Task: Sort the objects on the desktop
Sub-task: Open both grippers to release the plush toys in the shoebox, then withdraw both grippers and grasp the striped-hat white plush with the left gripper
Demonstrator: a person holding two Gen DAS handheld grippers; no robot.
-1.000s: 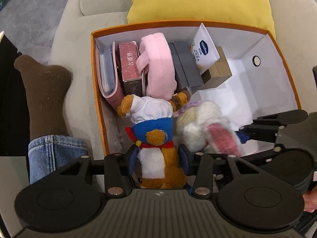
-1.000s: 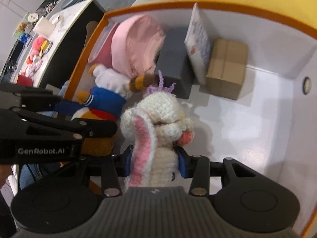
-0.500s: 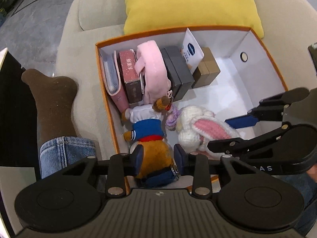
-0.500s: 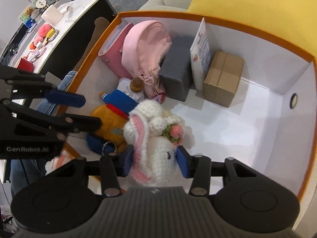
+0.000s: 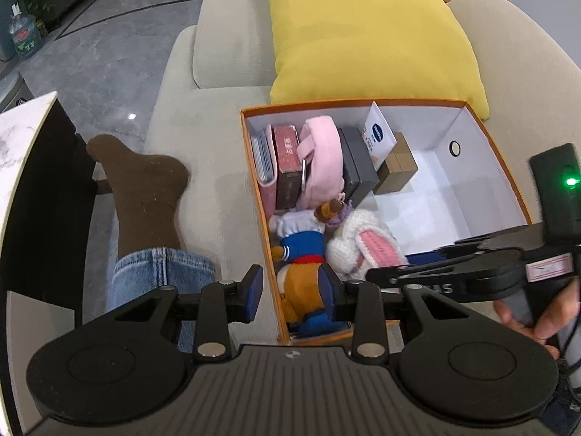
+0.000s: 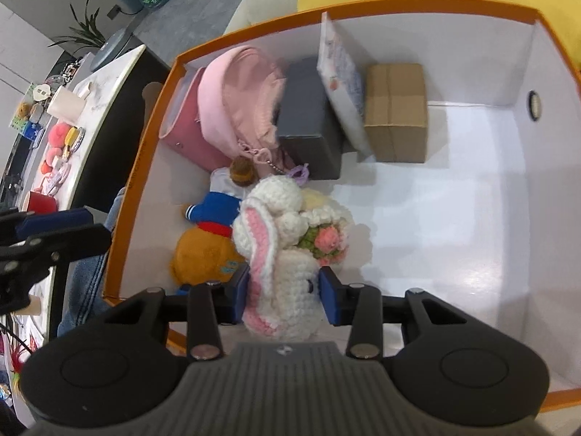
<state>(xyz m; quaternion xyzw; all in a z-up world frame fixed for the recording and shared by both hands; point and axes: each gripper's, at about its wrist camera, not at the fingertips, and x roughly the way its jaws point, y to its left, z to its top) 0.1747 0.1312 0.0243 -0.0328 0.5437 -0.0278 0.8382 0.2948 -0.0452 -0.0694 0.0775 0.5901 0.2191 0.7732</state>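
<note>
An orange box (image 5: 363, 103) with a white inside sits on a beige sofa. A duck plush (image 5: 299, 279) in a blue jacket lies in its near-left corner. My left gripper (image 5: 290, 298) hovers above that corner, open and holding nothing. Its left finger is outside the box wall and its right finger is over the plush. A white crochet rabbit (image 6: 290, 272) with pink ears stands next to the duck (image 6: 203, 250). My right gripper (image 6: 285, 292) grips the rabbit's body, its jaws closing tighter on it.
The box's back row holds a pink pouch (image 5: 321, 160), dark grey boxes (image 5: 357, 167), a white card (image 5: 379, 134) and a cardboard carton (image 6: 395, 112). A yellow cushion (image 5: 366, 36) lies behind. A person's leg in a brown sock (image 5: 145, 196) rests at left, beside a marble table (image 6: 87, 101).
My left gripper let go of the duck plush and rose back off it, and the plush stays in the box. The right gripper keeps the rabbit and has twisted a little.
</note>
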